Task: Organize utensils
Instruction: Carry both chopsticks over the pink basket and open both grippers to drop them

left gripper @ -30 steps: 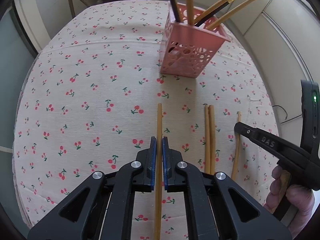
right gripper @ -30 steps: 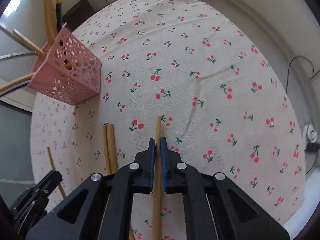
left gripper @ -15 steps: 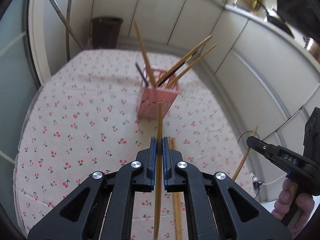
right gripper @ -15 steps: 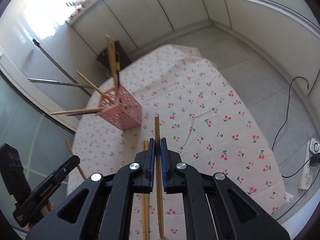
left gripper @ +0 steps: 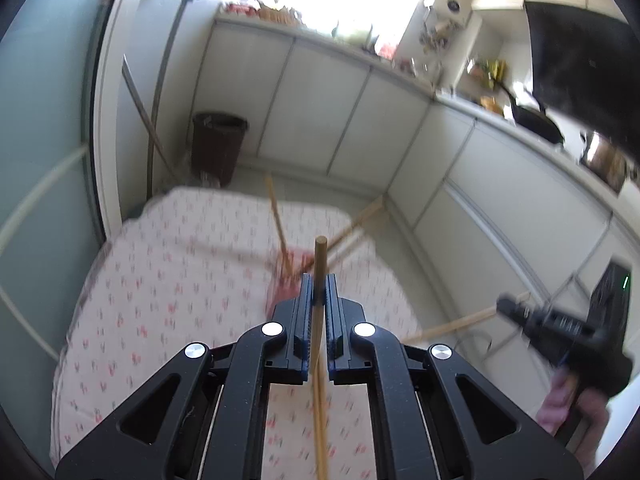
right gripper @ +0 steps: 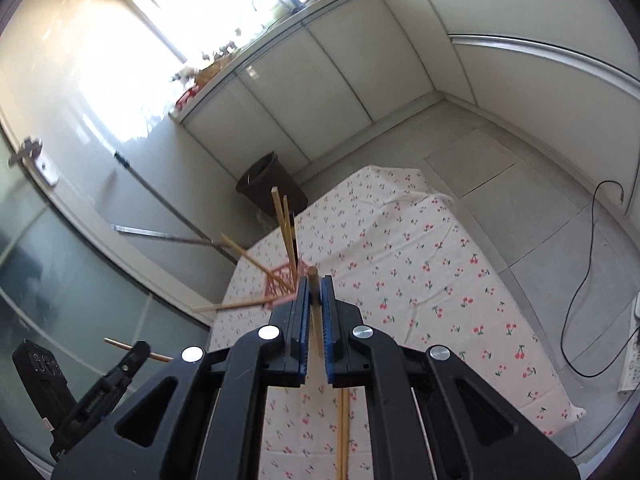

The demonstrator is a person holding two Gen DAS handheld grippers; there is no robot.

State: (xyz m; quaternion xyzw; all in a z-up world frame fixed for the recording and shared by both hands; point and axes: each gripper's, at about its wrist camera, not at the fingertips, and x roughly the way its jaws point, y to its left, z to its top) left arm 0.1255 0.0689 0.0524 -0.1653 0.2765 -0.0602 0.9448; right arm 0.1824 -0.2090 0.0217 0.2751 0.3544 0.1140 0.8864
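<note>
My left gripper (left gripper: 319, 286) is shut on a wooden chopstick (left gripper: 320, 258) and holds it high above the table, tip pointing forward. My right gripper (right gripper: 315, 284) is shut on another wooden chopstick (right gripper: 313, 276), also raised. A pink perforated holder (right gripper: 280, 280) with several chopsticks leaning out stands on the cherry-print tablecloth (right gripper: 420, 248); in the left wrist view the holder (left gripper: 286, 280) is mostly hidden behind the fingers. The right gripper (left gripper: 560, 324) with its chopstick (left gripper: 452, 326) shows at the right of the left wrist view; the left gripper (right gripper: 100, 396) shows at lower left of the right wrist view.
Two chopsticks (right gripper: 342, 428) lie on the cloth below my right gripper. A dark bin (left gripper: 218, 146) stands on the floor beyond the table. White cabinets (left gripper: 328, 112) line the far wall. A black cable (right gripper: 588, 280) runs on the floor at right.
Both grippers have lifted their chopsticks off the cloth and risen well above the table, tilting up so the room comes into view. The holder now looks far smaller.
</note>
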